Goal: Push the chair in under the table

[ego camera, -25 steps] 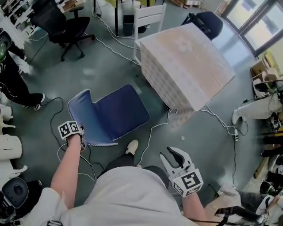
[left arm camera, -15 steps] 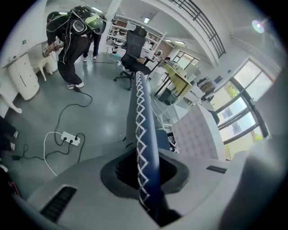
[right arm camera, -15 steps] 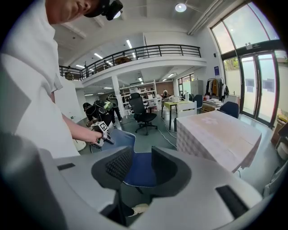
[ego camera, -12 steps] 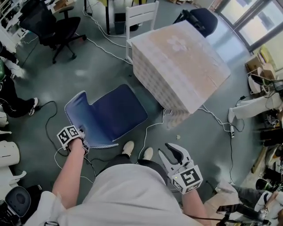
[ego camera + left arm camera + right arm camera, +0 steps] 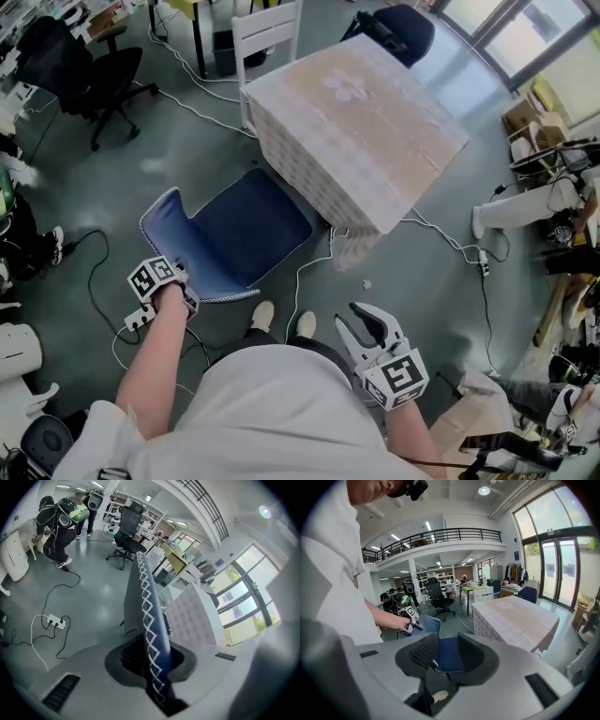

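Currently: blue chair (image 5: 234,234) stands on the floor, seat front just beside the table's (image 5: 375,122) near edge, not yet under it. Step in hand: the push. The left gripper (image 5: 181,281) is clamped on the backrest (image 5: 140,588) rim, arm stretched forward. Next move calls for 1 straight shove tableward. The right gripper (image 5: 361,326) hangs released, empty.

Legs of chair (image 5: 246,232) hidden below
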The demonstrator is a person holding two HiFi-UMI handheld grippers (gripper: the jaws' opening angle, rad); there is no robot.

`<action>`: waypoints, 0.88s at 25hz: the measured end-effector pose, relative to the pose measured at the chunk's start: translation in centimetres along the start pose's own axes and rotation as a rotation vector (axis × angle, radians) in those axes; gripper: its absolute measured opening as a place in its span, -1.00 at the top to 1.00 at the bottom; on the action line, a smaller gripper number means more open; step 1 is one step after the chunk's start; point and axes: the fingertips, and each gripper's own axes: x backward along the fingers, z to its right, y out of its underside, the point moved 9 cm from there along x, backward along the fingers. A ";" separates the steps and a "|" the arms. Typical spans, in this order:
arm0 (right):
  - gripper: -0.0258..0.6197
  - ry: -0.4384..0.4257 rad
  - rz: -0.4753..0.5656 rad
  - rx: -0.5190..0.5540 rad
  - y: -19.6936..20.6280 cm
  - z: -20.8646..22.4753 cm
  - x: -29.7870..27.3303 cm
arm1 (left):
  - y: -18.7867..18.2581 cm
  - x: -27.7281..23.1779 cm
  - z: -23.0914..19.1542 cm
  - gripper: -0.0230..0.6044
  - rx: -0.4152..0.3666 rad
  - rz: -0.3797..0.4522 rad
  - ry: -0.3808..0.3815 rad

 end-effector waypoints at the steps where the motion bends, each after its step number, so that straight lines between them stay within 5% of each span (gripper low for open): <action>1: 0.48 0.008 0.001 -0.005 0.0 0.3 0.3 | -0.2 -0.5 0.8 0.74 -0.004 -0.003 0.004; 22: 0.48 0.151 -0.011 -0.115 2.0 5.0 4.2 | 0.6 -8.8 14.3 0.73 0.101 0.013 0.051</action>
